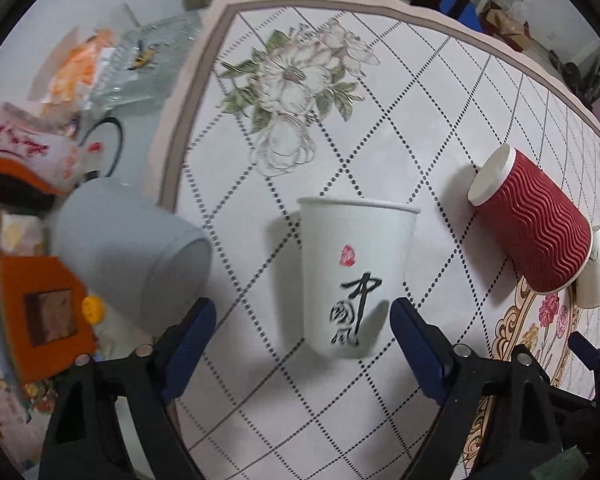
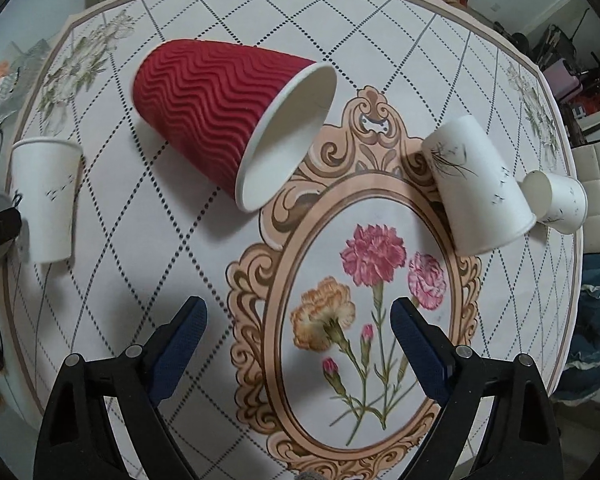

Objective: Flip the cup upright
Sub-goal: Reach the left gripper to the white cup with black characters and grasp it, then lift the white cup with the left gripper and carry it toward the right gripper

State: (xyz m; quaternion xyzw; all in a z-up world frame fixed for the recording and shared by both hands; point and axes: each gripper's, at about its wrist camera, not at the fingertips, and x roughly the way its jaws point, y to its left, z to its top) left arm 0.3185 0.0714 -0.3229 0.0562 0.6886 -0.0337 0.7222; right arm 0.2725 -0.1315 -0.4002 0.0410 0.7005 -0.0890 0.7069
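Note:
A white paper cup with black calligraphy (image 1: 356, 280) stands upright on the table, rim up, just ahead of my open left gripper (image 1: 303, 326); it is free between the jaws. It also shows at the left of the right wrist view (image 2: 44, 200). A red ribbed cup (image 1: 534, 224) lies on its side to the right; in the right wrist view it (image 2: 216, 120) lies ahead with its mouth toward me. My right gripper (image 2: 298, 326) is open and empty above the flower medallion.
Two more white cups (image 2: 480, 184) (image 2: 556, 200) lie on their sides at the right. The round table's cloth (image 2: 204, 264) has a diamond grid. A grey cylinder (image 1: 132, 248), bags and clutter sit off the table's left edge.

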